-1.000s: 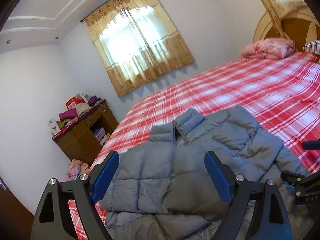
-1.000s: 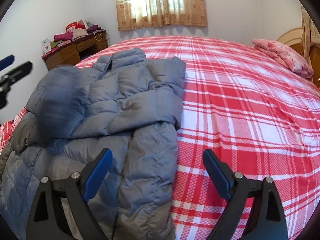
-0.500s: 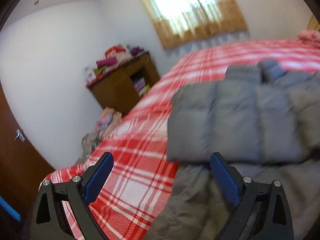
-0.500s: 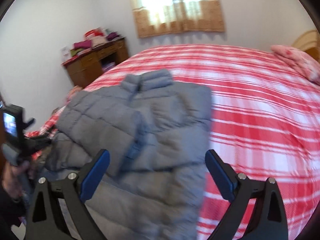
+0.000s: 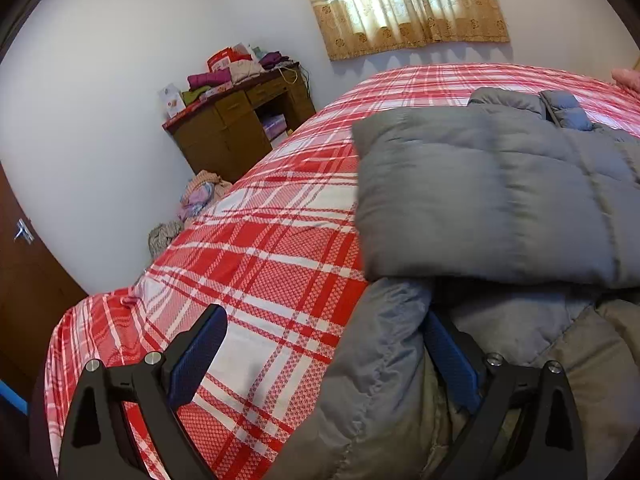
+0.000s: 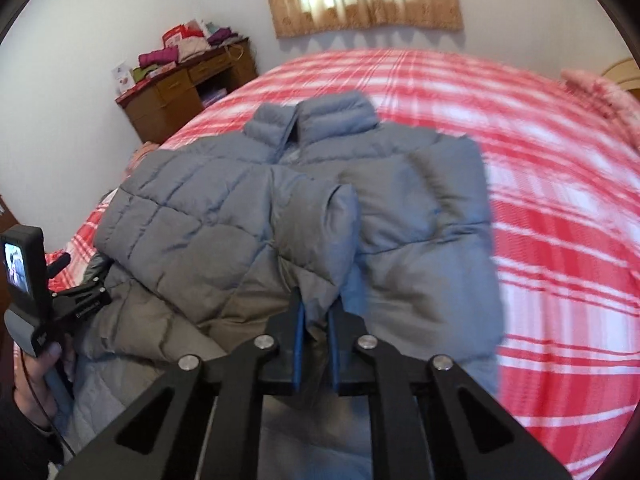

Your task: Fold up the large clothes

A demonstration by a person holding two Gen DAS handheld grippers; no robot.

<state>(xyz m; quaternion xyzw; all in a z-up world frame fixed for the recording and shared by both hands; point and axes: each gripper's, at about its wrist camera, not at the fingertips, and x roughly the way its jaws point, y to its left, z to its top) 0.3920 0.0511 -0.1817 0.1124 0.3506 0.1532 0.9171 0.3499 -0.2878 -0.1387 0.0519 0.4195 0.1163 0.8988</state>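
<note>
Right gripper (image 6: 317,330): jaws just closed, pinching grey puffer jacket (image 6: 304,208) sleeve | left gripper (image 5: 320,354): spread wide, jacket edge between, ungripped

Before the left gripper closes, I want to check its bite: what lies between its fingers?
In the left wrist view, the grey puffer jacket edge and bare plaid bedsheet lie between the left gripper open fingers.

White walls, a curtained window (image 5: 404,4) letting daylight in, a wooden desk (image 5: 240,128) in the corner.
</note>
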